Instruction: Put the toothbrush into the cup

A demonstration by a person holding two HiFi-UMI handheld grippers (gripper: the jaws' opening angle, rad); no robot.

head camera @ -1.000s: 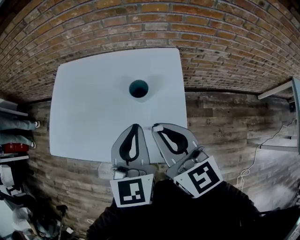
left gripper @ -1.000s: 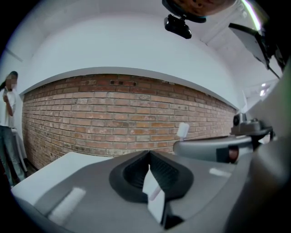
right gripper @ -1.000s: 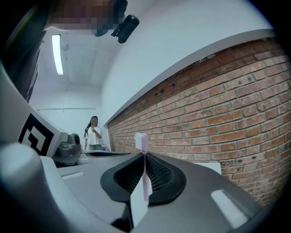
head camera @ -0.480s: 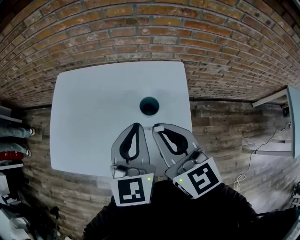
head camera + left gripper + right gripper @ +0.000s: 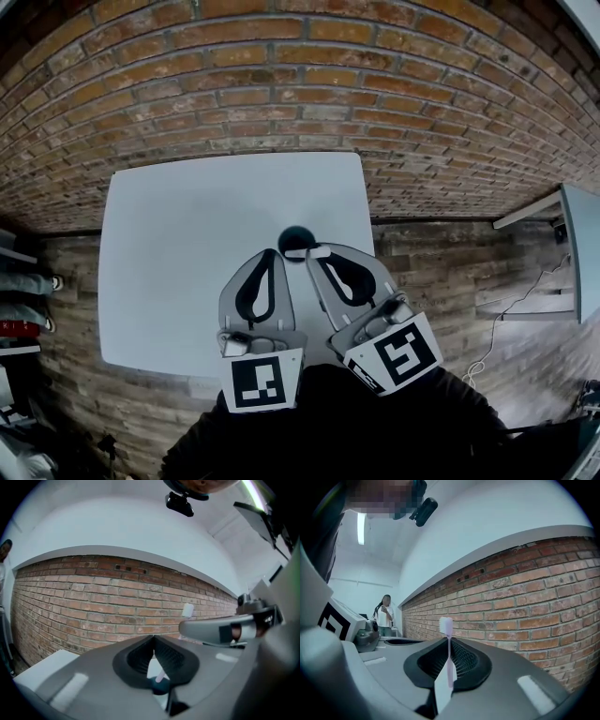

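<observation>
Nearer the cup [image 5: 294, 232] than before, the toothbrush [image 5: 449, 660] is pinched, uninserted, by the right hand-held gripper [image 5: 316, 254]; the left hand-held gripper [image 5: 269, 254] is pressed together.

The light is soft and cool; a ceiling lamp [image 5: 361, 528] glows as a bright strip. The white surface [image 5: 178, 253] shows faint shadows. The left hand-held gripper [image 5: 153, 638] looks blurry up close. The brick wall [image 5: 281, 84] bends toward the edges, and the corners go black.
</observation>
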